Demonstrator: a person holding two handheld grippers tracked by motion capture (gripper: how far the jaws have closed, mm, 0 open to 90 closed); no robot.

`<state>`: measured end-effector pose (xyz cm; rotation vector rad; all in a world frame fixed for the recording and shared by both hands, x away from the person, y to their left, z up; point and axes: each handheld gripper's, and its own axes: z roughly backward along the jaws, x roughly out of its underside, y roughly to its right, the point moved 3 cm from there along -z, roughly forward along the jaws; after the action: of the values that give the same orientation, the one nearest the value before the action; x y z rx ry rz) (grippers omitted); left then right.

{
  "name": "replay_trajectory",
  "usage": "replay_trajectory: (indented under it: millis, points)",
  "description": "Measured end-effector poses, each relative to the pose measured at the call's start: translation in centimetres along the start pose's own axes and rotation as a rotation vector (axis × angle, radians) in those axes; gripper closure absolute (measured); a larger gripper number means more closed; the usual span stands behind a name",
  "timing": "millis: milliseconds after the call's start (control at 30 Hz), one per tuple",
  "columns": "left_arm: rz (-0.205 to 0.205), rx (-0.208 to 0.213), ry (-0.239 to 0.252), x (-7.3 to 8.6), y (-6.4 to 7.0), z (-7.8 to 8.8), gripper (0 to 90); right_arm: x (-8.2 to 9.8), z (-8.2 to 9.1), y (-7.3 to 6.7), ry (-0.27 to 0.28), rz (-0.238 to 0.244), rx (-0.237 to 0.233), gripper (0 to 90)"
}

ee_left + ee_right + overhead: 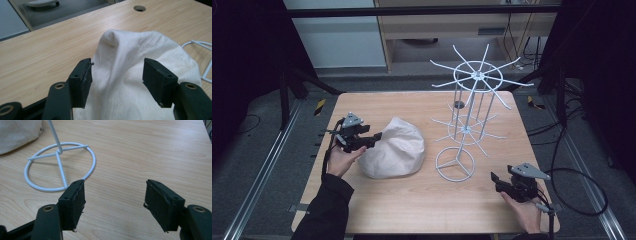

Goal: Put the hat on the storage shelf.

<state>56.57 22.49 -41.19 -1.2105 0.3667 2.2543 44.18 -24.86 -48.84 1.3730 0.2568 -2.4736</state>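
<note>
My left hand-held gripper (116, 82) sits released, jaws straddling the cream cloth hat (394, 148) slumped mid-counter (422, 200), lined up for a pinch, I'd say. Just right of it stands the white wire rack (468, 120) (pegs bare). My right hand-held gripper (116, 205) hovers spread apart over bare wood near the rack's ring base.

Setting: a light wood-grain bench (412, 200) with rounded corners and a round cable hole (458, 104) near its far edge, standing on a grey floor (257, 155). Metal rails (259, 172) run along the floor on both sides. Black drapes (242, 55) flank the scene. Beyond the bench stand a pale panel (342, 40) and a wooden cabinet (452, 25); black cables (579, 192) lie at right.
</note>
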Motion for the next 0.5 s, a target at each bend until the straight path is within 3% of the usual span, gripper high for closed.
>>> replay_trajectory:
  millis: [500]
  points:
    - [-0.055, 0.037, -0.085, -0.3, -0.1, -2.4, 47.9, 0.0, 0.0, 0.1, -0.005, 0.001, -0.010, 33.8]
